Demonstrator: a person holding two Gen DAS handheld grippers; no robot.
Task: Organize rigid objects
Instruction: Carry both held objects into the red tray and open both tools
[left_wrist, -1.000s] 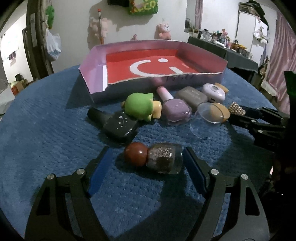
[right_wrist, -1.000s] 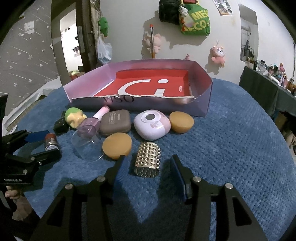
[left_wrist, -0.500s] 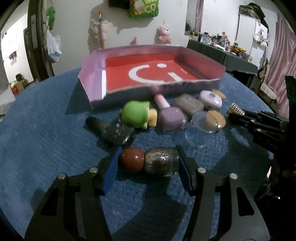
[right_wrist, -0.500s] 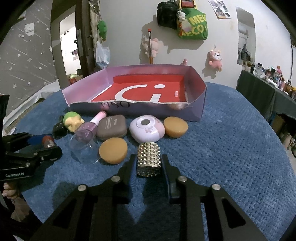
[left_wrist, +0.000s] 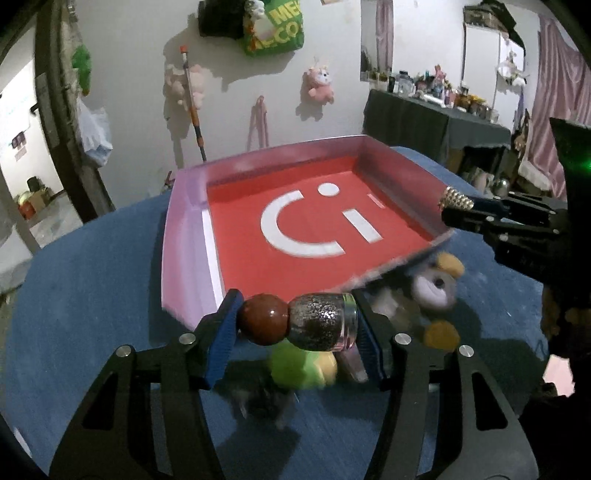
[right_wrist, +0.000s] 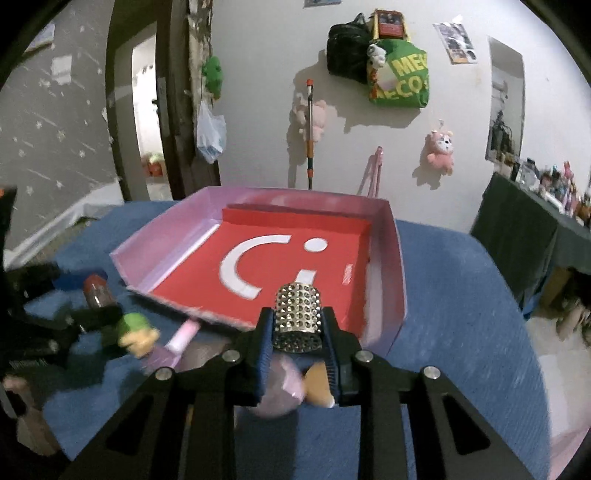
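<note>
My left gripper is shut on a glitter nail polish bottle with a round brown cap, held sideways in the air near the front wall of the pink box. My right gripper is shut on a gold studded cylinder, lifted above the front right corner of the same pink box, whose floor is red with a white logo. From the left wrist view the right gripper shows at the right with the studded cylinder at its tip.
On the blue cloth below lie a green toy, a dark bottle, a lilac case and orange discs, all blurred. A pink nail polish lies by the box front. A dark table stands at the right.
Both grippers closed on their objects and rose toward the box: the left one with the glitter bottle, the right one with the studded cylinder. The remaining items stayed on the cloth.
</note>
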